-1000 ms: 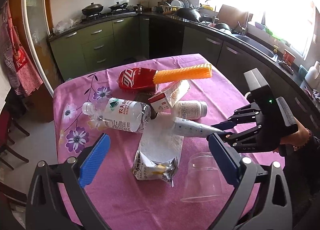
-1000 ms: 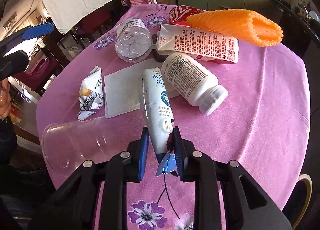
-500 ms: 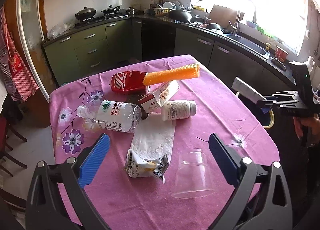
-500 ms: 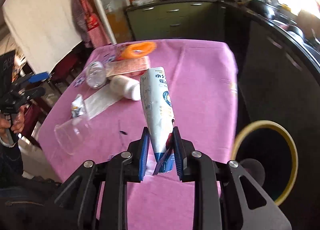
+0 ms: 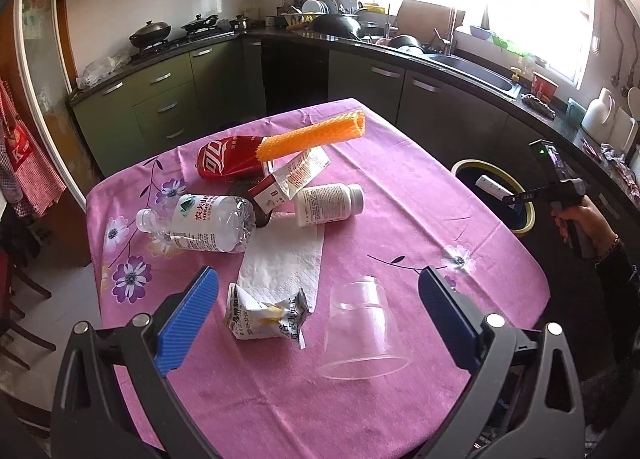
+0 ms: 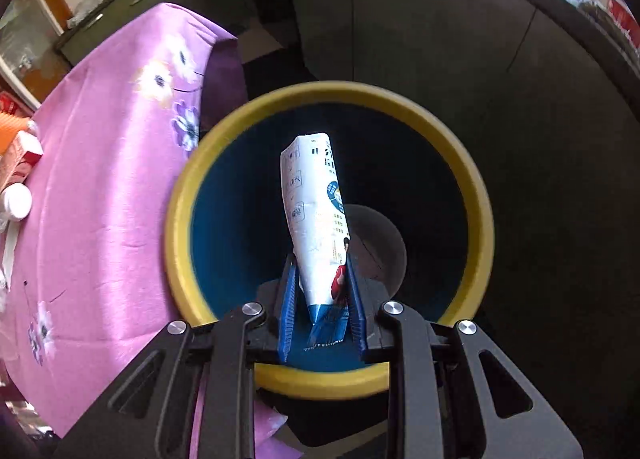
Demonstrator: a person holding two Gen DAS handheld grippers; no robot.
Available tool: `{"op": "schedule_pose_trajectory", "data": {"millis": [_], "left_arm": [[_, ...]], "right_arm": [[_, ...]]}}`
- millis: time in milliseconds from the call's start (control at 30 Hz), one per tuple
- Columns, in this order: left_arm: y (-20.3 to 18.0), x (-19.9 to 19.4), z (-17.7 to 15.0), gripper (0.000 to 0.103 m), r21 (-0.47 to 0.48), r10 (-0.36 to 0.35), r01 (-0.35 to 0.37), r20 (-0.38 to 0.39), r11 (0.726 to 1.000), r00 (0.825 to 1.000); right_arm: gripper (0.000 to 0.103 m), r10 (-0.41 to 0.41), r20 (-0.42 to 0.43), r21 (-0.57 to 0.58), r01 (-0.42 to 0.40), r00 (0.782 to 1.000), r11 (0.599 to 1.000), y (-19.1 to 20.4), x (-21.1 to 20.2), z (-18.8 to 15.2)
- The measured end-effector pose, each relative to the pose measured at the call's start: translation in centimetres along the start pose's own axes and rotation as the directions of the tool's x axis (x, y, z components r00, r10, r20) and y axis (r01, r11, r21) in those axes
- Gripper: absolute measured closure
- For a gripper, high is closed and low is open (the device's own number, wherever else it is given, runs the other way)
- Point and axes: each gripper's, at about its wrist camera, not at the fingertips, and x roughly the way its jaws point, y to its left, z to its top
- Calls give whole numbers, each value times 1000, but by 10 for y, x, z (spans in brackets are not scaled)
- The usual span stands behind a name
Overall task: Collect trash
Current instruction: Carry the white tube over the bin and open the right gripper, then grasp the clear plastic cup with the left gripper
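Note:
My right gripper (image 6: 322,315) is shut on a white and blue pouch (image 6: 314,215) and holds it over the mouth of a bin with a yellow rim (image 6: 332,97) beside the table. In the left wrist view the pouch (image 5: 493,186) and right gripper (image 5: 520,197) hang over the same bin (image 5: 530,215). My left gripper (image 5: 316,315) is open above the pink table (image 5: 400,187), over a crumpled wrapper (image 5: 266,315) and a clear plastic cup (image 5: 362,329) lying on its side.
On the table lie a paper napkin (image 5: 286,263), a water bottle (image 5: 204,223), a white pill bottle (image 5: 326,203), a red-white carton (image 5: 294,175), a red can (image 5: 226,159) and an orange foam net (image 5: 312,135). Kitchen counters (image 5: 440,59) stand behind.
My right gripper carried the pouch off the table, swung right and now holds it over the bin. My left gripper rose and drew back slightly, still open.

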Motion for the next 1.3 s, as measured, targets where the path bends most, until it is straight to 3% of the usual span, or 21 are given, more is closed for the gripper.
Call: {"op": "schedule_pose_trajectory", "data": {"millis": [167,233,567,767,933,1000,1067,1167,1300], "left_arm": [[-2,3,-2,7,7,-12,12,-8,1000,1000],[-2,5,-3,7,8,-18,18,-12,1000,1000],[4,10,-23,7,42,-64,64,-15,997,998],[-4,11,-49,7,154,-11,13,-10,988,1000],[-6,17,-68,8,178,-91,92,-15,980,996],[-8,24,-74,13,184,-123,125,-23,975,992],[-9,34,-77,31,184,-126,132,-43,974,991],[-5,53,-79,50,157,-124,138,-96,978,988],[-4,65,-82,62,144,-143,158,-113,977,983]], "right_arm": [[72,-17,-39,54,20,999,998,-10,27,10],[50,-40,-31,73,42,999,996,-20,30,10],[45,2,105,73,-10,994,997,-9,-32,-12],[45,50,150,42,-57,987,997,9,-54,-17],[45,76,159,12,-79,984,997,26,-58,-17],[45,83,157,4,-84,984,996,31,-59,-18],[45,87,155,-2,-88,984,996,37,-58,-17],[45,97,154,-11,-96,983,995,45,-59,-18],[45,107,156,-20,-105,982,994,49,-59,-19]]}}
